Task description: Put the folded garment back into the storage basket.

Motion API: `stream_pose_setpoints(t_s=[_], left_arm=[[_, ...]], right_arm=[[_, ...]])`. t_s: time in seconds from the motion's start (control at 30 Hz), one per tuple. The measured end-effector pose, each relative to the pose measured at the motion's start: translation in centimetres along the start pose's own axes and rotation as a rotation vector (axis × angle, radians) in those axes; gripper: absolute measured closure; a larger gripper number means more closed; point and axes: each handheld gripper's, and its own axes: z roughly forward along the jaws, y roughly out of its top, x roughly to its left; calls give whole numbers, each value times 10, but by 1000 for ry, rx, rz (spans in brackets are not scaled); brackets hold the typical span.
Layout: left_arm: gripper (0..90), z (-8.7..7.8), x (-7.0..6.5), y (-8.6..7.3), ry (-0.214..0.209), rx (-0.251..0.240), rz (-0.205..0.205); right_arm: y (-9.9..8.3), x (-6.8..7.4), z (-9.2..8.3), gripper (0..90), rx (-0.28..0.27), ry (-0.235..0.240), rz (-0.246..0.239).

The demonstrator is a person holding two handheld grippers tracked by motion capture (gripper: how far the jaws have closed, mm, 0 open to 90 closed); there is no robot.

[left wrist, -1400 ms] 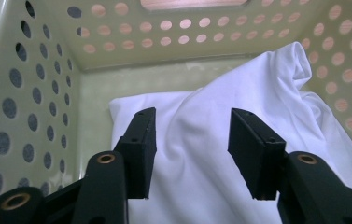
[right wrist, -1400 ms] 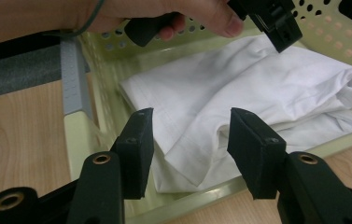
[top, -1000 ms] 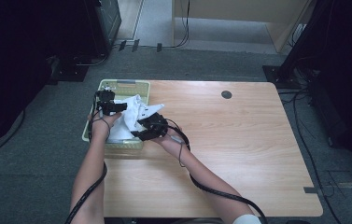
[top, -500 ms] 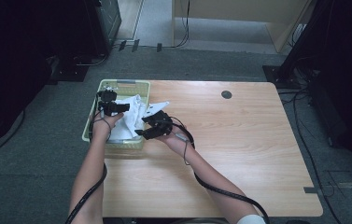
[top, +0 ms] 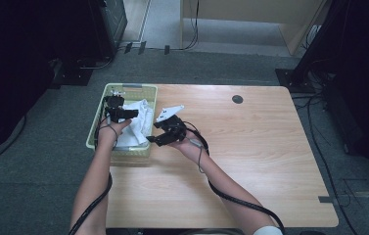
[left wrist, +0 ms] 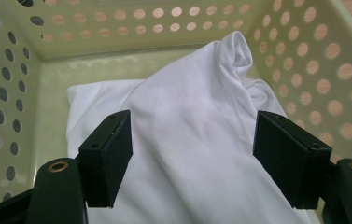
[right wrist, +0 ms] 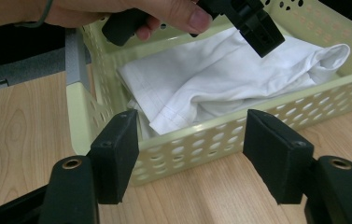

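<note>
Step in hand: letting go of the white cloth [left wrist: 197, 140] after laying it in the pale green basket [top: 104, 98]. The cloth lies crumpled on the basket floor, one fold peaking toward the far wall.

Left gripper [left wrist: 192, 158]: over the basket, jaws spread, and they have just been opening. The cloth runs between and below the two pads; neither pad presses on it, so it reads as released.

Right gripper [right wrist: 192, 158]: outside the basket, low over the wooden table [top: 270, 161], jaws parted with nothing between them, and these too have just been opening. Ahead of them stands the basket's perforated near wall, the cloth beyond it (a hemmed edge droops toward that wall).

Whether any corner of the cloth hangs over the rim is hard to tell from the high view.

Next move, as I judge it: lift the left gripper straight up clear of the fabric without snagging a fold, and draw the right one back from the wall.
</note>
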Motion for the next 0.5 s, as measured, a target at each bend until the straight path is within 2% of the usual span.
stream_pose_setpoints(t_s=[0.37,0.5], left_arm=[[285,-5,-7,1,5,7,12],[275,-9,-13,1,4,6,42]], right_arm=[[-7,-4,-5,334,8,13,-4],[-11,-4,-7,315,11,26,-22]])
